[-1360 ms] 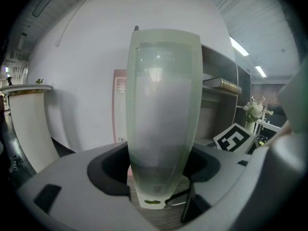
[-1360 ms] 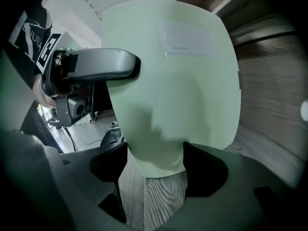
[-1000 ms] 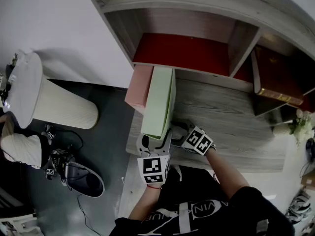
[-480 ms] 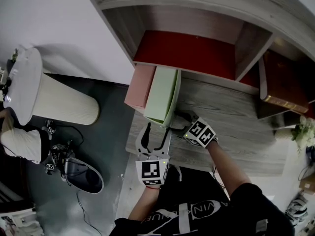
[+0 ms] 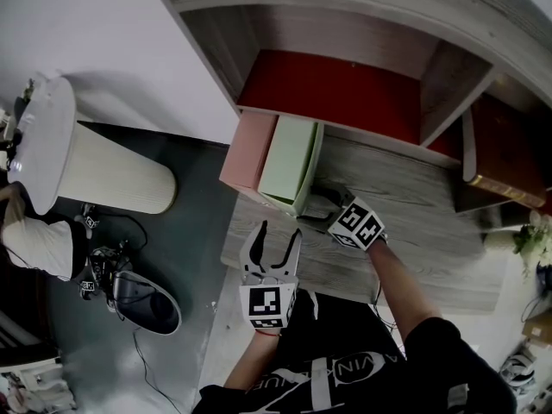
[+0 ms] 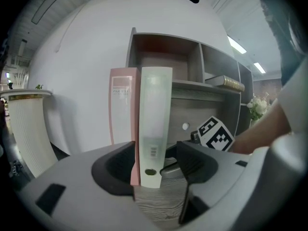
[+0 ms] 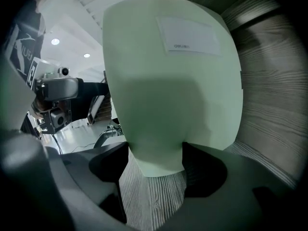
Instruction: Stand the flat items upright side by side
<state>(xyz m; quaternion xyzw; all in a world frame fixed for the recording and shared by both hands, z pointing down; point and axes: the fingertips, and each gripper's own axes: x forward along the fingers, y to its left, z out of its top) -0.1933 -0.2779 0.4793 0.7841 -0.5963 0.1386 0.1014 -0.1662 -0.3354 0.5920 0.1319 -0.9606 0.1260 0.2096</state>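
Observation:
A pink binder (image 5: 248, 153) and a pale green binder (image 5: 289, 160) stand upright side by side at the left end of the wooden desk (image 5: 414, 231). In the left gripper view their spines face me, pink (image 6: 122, 124) left of green (image 6: 155, 124). My left gripper (image 5: 276, 231) hangs open a little short of the green spine. Its jaws have just been closing a little, with nothing between them. My right gripper (image 5: 321, 203) is open, its tips at the green binder's broad right side, which fills the right gripper view (image 7: 173, 81).
Behind the binders is a shelf unit with a red back panel (image 5: 336, 89) and a book (image 5: 496, 175) lying in its right compartment. Left of the desk's edge, the floor holds a white ribbed pedestal (image 5: 95, 175) and a shoe (image 5: 142, 309). Flowers (image 5: 528, 222) stand far right.
The green binder has slid away from me and now stands beside the pink one. My left gripper has come off its near end and pulled back. The right gripper followed the binder.

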